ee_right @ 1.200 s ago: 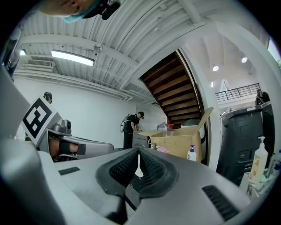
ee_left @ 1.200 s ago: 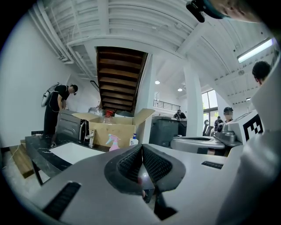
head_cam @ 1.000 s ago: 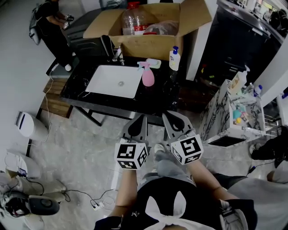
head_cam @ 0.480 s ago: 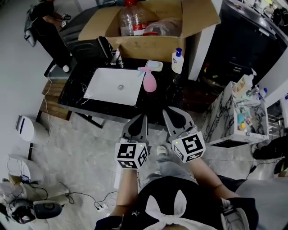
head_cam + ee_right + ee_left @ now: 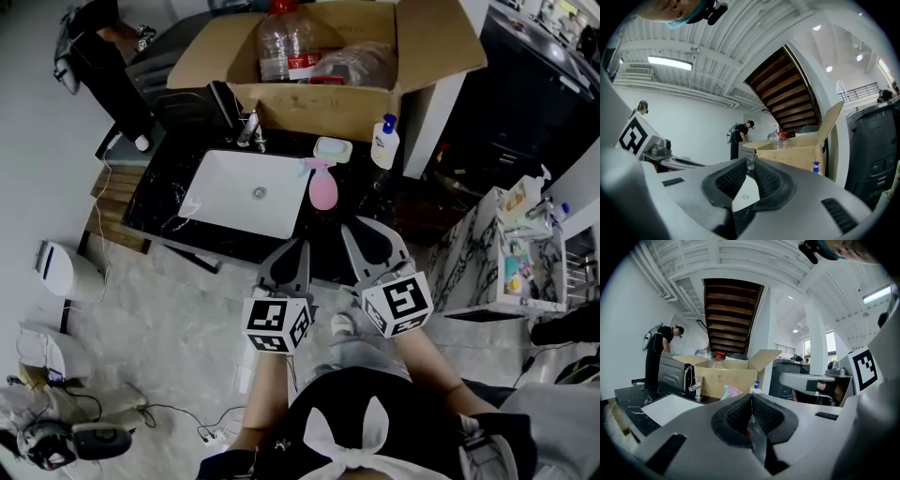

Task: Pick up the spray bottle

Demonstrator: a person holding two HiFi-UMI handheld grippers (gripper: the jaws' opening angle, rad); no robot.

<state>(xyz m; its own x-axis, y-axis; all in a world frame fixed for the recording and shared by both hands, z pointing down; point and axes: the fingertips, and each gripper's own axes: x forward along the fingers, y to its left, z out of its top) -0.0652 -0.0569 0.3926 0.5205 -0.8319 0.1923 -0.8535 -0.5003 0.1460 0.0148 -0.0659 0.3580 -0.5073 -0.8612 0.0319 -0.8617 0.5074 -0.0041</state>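
Pink spray bottle (image 5: 322,190) beside sink (image 5: 225,197) rim; left gripper (image 5: 300,246) and right gripper (image 5: 354,228) fingers (image 5: 736,416) together.

The left forearm (image 5: 264,394) and right forearm (image 5: 433,367) rise from 6 o'clock in the head view. The left gripper (image 5: 298,246) points toward 12 o'clock, jaws pressed together (nothing between them). The right gripper (image 5: 351,228), at its 3 o'clock, points toward 11, likewise closed and empty.
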